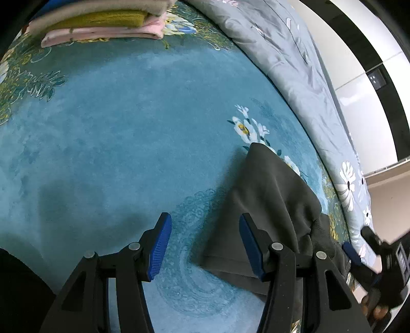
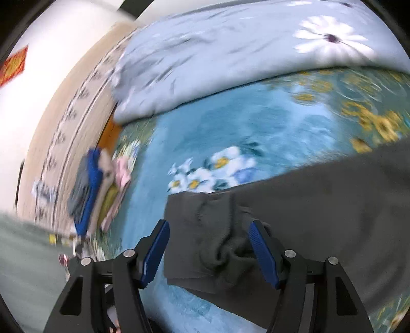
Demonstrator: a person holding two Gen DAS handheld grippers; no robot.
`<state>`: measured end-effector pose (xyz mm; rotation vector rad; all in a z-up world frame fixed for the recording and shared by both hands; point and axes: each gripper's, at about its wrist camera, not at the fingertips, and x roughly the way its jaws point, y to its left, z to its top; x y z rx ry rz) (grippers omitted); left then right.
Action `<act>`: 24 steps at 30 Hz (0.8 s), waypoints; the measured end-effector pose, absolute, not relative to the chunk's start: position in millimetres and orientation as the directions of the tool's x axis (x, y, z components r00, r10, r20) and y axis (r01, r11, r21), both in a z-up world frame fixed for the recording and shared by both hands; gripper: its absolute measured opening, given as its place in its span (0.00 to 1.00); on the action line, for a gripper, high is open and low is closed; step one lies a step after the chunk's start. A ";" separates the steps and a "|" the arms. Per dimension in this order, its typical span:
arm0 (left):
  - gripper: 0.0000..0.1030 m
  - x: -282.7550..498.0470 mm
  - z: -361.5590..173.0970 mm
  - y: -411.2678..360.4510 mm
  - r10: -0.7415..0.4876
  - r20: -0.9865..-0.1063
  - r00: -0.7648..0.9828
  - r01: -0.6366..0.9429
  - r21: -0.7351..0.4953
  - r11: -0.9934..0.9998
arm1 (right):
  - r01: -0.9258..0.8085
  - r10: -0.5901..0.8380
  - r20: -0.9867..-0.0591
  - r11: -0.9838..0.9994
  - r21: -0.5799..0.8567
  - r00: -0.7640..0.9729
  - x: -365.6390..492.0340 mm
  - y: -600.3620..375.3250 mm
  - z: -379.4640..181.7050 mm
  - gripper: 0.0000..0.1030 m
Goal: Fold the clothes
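Left wrist view: dark garment (image 1: 271,202) spread flat at lower right on the teal blanket (image 1: 128,128), probably laid out for folding. Left gripper (image 1: 205,246) over bare blanket, jaws apart, grasping nothing, garment edge just beside one blue pad. Right wrist view: right gripper (image 2: 208,252) above a bunched end of the garment (image 2: 320,205), jaws released, cloth between but not pinched (blurred). Folded stack (image 1: 102,23) upper left, pale quilt (image 1: 294,64) upper right.

Open left tool (image 1: 205,246), dark garment (image 1: 271,205), teal bedspread (image 1: 128,128)
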<state>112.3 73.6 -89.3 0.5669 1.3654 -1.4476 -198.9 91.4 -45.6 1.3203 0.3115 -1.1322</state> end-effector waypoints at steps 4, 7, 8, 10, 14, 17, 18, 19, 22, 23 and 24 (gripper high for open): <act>0.54 107.7 -87.1 74.7 -0.342 -0.863 -0.371 0.890 -0.436 0.135 | 0.763 -0.413 -0.770 -0.229 0.604 0.485 -199.4 64.0 -75.0 0.55; 0.54 112.8 -89.7 75.4 -0.339 -0.863 -0.375 0.881 -0.446 0.160 | 0.716 -0.376 -0.765 -0.293 0.633 0.522 -203.1 50.7 -98.8 0.45; 0.54 113.6 -91.3 74.2 -0.338 -0.863 -0.376 0.878 -0.449 0.168 | 0.704 -0.371 -0.757 -0.296 0.645 0.538 -202.5 49.8 -101.7 0.39; 0.54 115.1 -93.4 73.9 -0.334 -0.863 -0.379 0.873 -0.453 0.180 | 0.672 -0.379 -0.721 -0.276 0.687 0.580 -200.3 51.5 -99.8 0.26; 0.54 114.3 -96.7 73.7 -0.322 -0.866 -0.382 0.871 -0.454 0.186 | 0.633 -0.378 -0.655 -0.200 0.748 0.654 -191.4 57.6 -91.4 0.25; 0.54 112.5 -96.7 74.5 -0.319 -0.866 -0.385 0.873 -0.454 0.179 | 0.646 -0.324 -0.669 -0.190 0.739 0.669 -184.3 58.4 -102.5 0.25; 0.54 112.6 -96.4 74.8 -0.320 -0.865 -0.386 0.872 -0.455 0.178 | 0.645 -0.310 -0.675 -0.209 0.735 0.669 -184.1 58.5 -109.6 0.25; 0.54 112.6 -96.1 75.0 -0.322 -0.864 -0.387 0.872 -0.456 0.177 | 0.640 -0.301 -0.680 -0.232 0.732 0.668 -184.4 58.7 -116.9 0.25; 0.54 114.0 -96.6 75.4 -0.324 -0.863 -0.388 0.868 -0.460 0.185 | 0.599 -0.308 -0.657 -0.271 0.754 0.688 -185.5 59.0 -123.7 0.13; 0.54 114.4 -96.6 75.4 -0.324 -0.862 -0.389 0.867 -0.461 0.187 | 0.578 -0.319 -0.638 -0.270 0.770 0.701 -184.7 58.7 -120.6 0.11; 0.54 114.7 -96.7 75.5 -0.325 -0.862 -0.390 0.866 -0.463 0.188 | 0.554 -0.330 -0.612 -0.262 0.790 0.718 -183.7 58.3 -115.9 0.08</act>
